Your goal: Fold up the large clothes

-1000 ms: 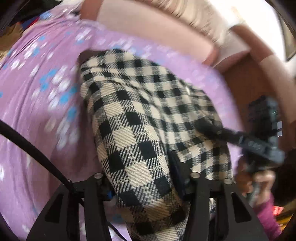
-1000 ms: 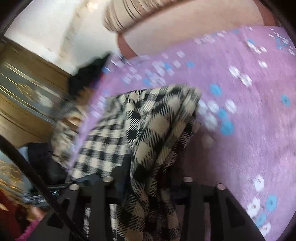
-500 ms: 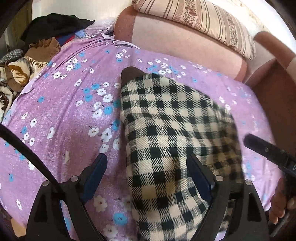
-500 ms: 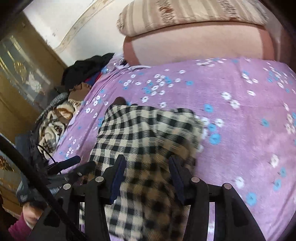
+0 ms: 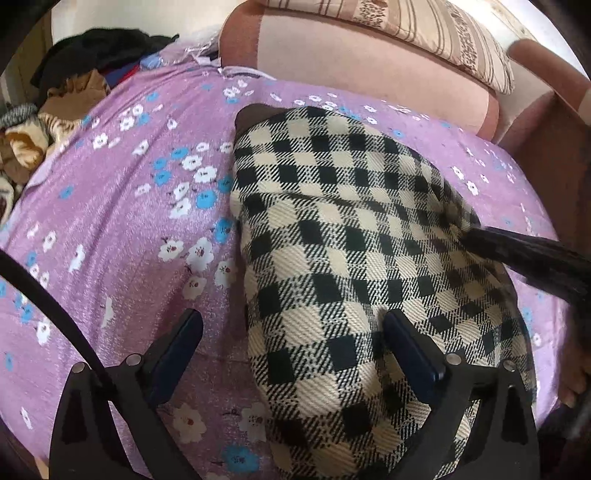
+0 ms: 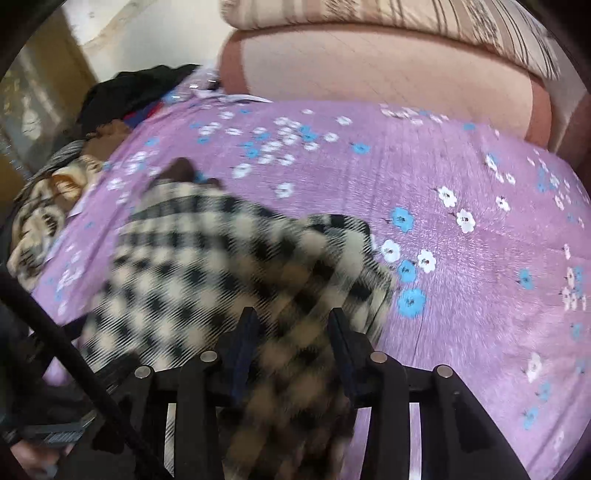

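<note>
A black-and-cream checked garment (image 5: 351, 236) lies folded lengthwise on the purple flowered bed cover (image 5: 122, 221). It also shows, blurred, in the right wrist view (image 6: 221, 269). My left gripper (image 5: 291, 332) is open over the garment's near left edge, its right finger pressing on the cloth. My right gripper (image 6: 291, 325) is open, with the near end of the garment lying between its fingers. The right gripper's finger shows as a dark blurred bar in the left wrist view (image 5: 524, 251).
A pink sofa back (image 5: 369, 62) with a striped cushion (image 5: 436, 33) bounds the far side. A pile of other clothes (image 5: 55, 103) lies at the far left, also in the right wrist view (image 6: 74, 177). A wooden cabinet (image 6: 40, 85) stands beyond it.
Both grippers were shut on the lifted garment a second ago. They have opened and let it drop flat on the bed, and now sit low over its near end.
</note>
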`<state>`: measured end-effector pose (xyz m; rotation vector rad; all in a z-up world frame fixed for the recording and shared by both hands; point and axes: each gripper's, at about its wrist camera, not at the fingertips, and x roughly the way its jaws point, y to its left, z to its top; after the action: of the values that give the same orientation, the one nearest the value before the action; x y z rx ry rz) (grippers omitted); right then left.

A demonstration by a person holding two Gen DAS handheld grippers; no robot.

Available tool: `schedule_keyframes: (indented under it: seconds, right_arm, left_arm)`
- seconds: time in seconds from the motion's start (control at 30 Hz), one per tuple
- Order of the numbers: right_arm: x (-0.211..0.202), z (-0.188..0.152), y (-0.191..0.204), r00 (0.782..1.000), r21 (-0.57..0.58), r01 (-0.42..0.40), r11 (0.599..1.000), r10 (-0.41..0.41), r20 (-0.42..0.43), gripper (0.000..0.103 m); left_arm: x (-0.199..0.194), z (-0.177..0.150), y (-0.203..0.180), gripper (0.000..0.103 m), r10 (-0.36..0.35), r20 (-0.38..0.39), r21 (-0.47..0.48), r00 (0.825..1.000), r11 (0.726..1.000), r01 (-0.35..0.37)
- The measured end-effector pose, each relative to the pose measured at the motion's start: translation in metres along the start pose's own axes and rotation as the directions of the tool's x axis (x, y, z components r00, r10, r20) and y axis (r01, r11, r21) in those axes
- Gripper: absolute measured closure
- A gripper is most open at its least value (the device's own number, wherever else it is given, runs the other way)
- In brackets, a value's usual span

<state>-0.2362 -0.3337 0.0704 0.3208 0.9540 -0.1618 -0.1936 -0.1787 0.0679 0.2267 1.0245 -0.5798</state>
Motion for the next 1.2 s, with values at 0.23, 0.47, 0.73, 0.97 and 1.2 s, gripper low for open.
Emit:
schedule_keyframes:
  seconds: [0.23,0.47,0.73,0.97,1.2]
  right_arm:
    - [-0.045,-0.053,0.033,1.0,-0.105,-0.011,0.994,0.011,0.002,0.054]
    - [-0.012,-0.097,0.029,0.991,-0.136,0.072,0.988,-0.087,-0.103,0.049]
    - [-0.065,-0.076,0.028,0.997,-0.054,0.05,0.997,-0.046,0.065,0.037]
    - [-0.073,-0.061,0.037,0.961,0.011,0.107,0.994,-0.106,0.255,0.022]
    - [-0.051,-0.064,0.043,0.961,-0.046,0.177,0.983,-0.163,0.225,0.021]
  left_arm:
    - [-0.004,-0.004,0.0,0.005,0.011,0.01,-0.023,1.0,1.0,-0.011]
    - [-0.01,-0.013,-0.005,0.005,0.034,0.034,-0.012,0.999,0.999,-0.034]
    - [-0.04,-0.022,-0.017,0.005,0.074,0.098,0.031,0.992,0.997,-0.077]
    - [-0.064,-0.024,-0.014,0.005,0.156,0.184,0.023,0.971,0.986,-0.163]
    - [-0.057,-0.021,-0.005,0.005,0.167,0.175,-0.008,0.97,0.986,-0.168]
